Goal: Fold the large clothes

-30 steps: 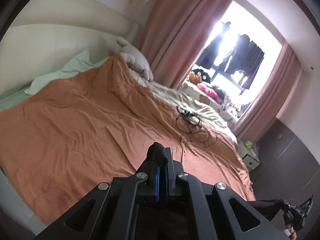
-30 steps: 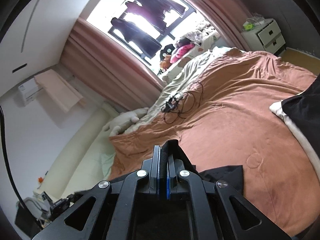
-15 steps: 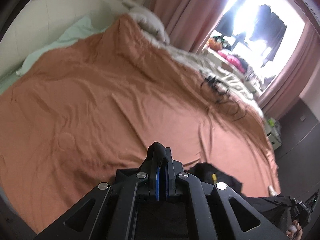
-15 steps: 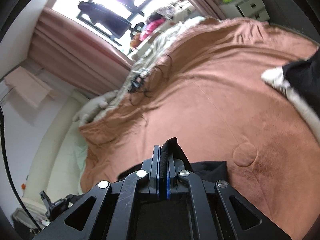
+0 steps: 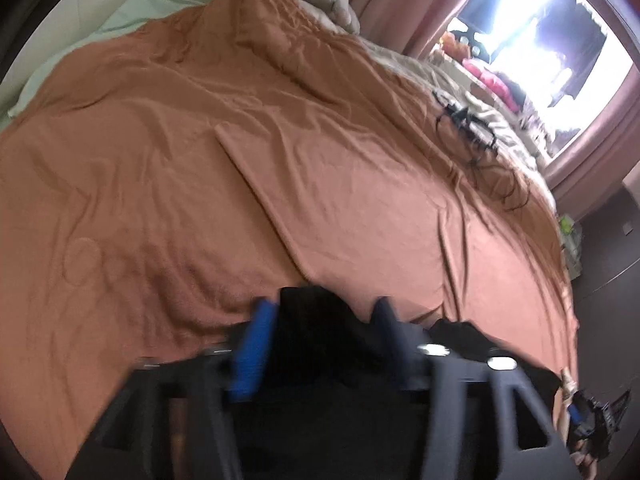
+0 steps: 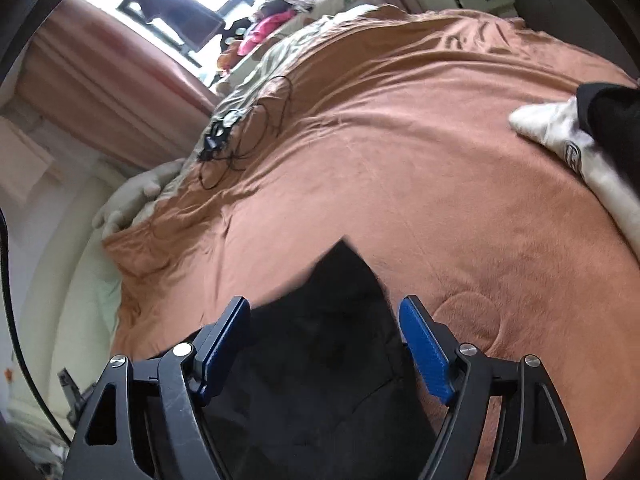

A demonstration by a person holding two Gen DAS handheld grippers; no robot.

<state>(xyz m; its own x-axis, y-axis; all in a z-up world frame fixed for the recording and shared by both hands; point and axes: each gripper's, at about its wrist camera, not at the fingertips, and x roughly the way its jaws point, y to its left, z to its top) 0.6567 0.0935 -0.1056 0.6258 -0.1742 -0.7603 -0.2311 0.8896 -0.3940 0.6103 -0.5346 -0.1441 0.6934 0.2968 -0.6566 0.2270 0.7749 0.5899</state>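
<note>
Lying on the rust-orange quilted bedspread (image 6: 420, 184), the black fabric garment (image 6: 320, 344) sits between both wide-spread grippers — left gripper (image 5: 320, 332), right gripper (image 6: 326, 332) — seemingly laid down, with folding apparently still to do.

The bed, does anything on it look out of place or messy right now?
Yes. A tangle of black cables lies loose on the orange-brown blanket near the window side. A white garment under a dark one sits bunched at the right edge. The black garment lies between the open right hand-held gripper.
</note>
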